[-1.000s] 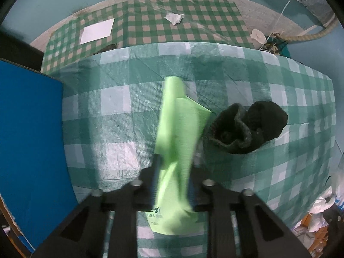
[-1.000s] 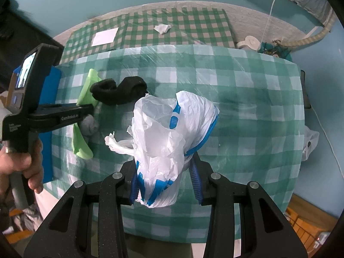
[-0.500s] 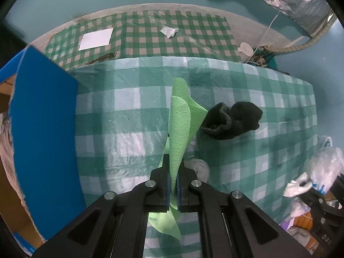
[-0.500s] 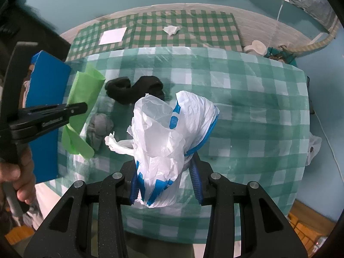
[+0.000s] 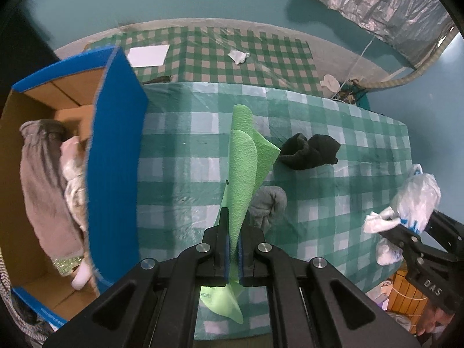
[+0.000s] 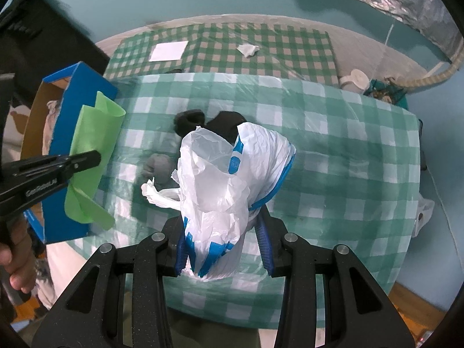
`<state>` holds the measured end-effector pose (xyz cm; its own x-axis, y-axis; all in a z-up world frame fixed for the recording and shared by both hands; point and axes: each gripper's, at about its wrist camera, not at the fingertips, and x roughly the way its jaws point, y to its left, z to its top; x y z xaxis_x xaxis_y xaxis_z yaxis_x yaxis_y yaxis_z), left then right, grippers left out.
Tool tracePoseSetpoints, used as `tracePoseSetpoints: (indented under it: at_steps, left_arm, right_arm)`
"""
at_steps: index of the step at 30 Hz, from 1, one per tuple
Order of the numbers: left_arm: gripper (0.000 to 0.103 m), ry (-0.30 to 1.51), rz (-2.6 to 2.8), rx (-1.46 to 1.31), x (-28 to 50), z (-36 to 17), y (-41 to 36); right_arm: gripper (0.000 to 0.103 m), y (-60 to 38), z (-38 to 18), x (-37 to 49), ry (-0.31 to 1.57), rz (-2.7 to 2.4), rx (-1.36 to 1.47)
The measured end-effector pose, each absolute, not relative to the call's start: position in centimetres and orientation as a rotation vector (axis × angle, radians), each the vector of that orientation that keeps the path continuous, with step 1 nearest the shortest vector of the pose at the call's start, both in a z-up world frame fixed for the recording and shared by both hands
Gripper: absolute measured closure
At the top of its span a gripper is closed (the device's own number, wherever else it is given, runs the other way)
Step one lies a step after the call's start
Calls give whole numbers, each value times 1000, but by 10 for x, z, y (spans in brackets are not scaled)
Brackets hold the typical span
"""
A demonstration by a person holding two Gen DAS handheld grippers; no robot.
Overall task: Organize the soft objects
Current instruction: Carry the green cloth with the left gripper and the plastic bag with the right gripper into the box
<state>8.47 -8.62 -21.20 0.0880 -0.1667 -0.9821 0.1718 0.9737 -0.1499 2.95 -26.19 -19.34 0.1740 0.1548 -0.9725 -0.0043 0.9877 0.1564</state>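
The thin green foam cloth (image 5: 242, 174), clamped flat in the left gripper (image 5: 232, 249), has lifted off the checked table toward the blue cardboard box (image 5: 116, 156), while the right gripper (image 6: 223, 249) grips a crumpled white plastic bag (image 6: 229, 179).

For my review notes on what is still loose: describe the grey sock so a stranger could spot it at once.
Start at the green checked table, with the blue cardboard box at its left edge. Near the middle lie two soft bundles; the grey sock is the nearer, crumpled just right of the hanging green cloth. Its pale grey separates it from the black sock behind.
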Motion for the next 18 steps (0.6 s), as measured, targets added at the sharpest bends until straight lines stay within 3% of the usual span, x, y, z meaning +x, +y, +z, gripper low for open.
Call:
tracePoseSetpoints:
  at_steps: [18]
  left_arm:
    - [99, 1363, -184, -25, 64, -143, -37]
  right_arm:
    - [64, -200, -161, 49, 1338, 235, 35]
